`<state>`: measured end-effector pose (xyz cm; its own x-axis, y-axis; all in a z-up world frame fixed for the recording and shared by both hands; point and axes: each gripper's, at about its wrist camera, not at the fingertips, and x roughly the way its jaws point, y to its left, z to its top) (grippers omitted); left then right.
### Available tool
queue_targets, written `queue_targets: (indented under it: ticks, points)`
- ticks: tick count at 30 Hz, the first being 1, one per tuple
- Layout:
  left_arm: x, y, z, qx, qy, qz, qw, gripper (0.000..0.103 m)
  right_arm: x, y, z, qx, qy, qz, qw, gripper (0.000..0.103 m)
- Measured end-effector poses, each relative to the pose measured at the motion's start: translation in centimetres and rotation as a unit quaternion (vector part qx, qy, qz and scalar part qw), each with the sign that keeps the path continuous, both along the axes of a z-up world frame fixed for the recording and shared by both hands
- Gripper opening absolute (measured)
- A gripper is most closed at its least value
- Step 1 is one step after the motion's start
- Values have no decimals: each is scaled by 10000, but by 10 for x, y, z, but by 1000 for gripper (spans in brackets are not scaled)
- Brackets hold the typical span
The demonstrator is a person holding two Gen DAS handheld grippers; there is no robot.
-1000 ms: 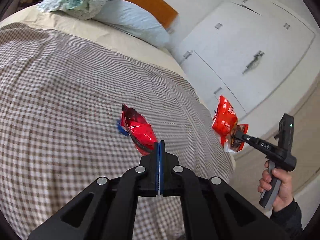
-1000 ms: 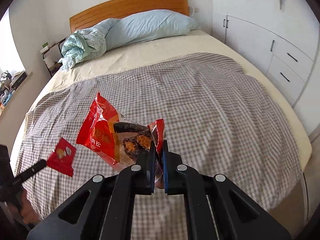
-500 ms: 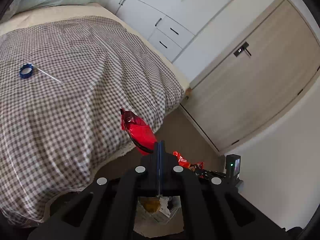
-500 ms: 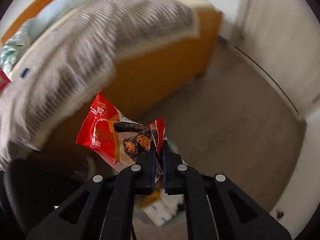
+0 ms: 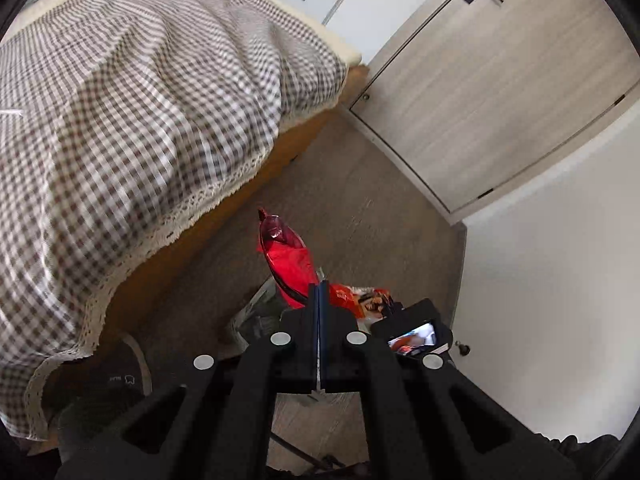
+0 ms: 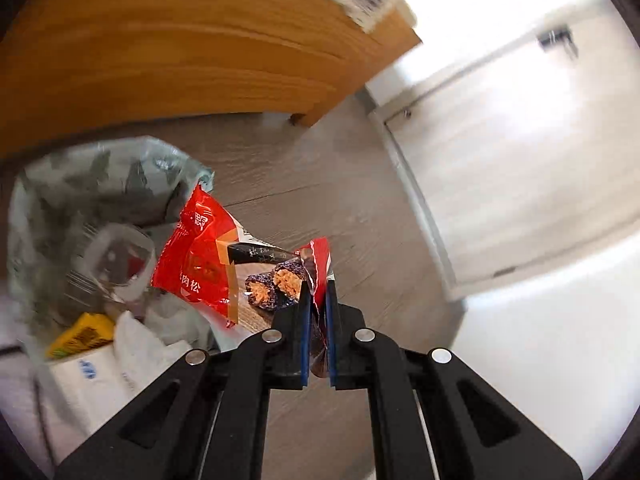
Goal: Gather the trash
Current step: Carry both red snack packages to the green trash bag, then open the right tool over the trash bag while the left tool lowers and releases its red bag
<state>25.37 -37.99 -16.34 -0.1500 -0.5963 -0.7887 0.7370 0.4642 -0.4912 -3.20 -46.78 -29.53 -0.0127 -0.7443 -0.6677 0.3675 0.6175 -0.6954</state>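
Wrappers could miss the trash bag [image 6: 100,184] at nine o'clock if released early: right tool [image 6: 318,300] grips snack wrapper [image 6: 208,264], left tool [image 5: 319,300] pinches red wrapper [image 5: 286,258].

Glossy foil wrapper [image 5: 289,261] (crinkled), woven gingham bedspread [image 5: 132,92]

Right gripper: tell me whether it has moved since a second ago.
Yes. The right gripper, shut on its red snack wrapper, has swung off the bed and down to the trash bag on the floor.
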Motion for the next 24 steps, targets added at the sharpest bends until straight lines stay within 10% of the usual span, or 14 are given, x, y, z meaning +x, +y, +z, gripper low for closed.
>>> queue_targets:
  ticks: [7, 12, 15, 24]
  points:
    - [9, -15, -29, 268, 201, -23, 9994, 0, 19, 30, -51, -510, 540, 919, 9930, 13]
    - [17, -29, -48, 421, 350, -43, 9985, 0, 28, 40, -47, 895, 225, 1149, 9891, 26]
    - [17, -40, -60, 487, 438, -164, 9977, 0, 19, 32, -32, 1546, -177, 879, 9839, 49]
    - [0, -88, -132, 996, 1523, -734, 9806, 0, -45, -32, 34, 2528, -1612, -689, 9515, 49]
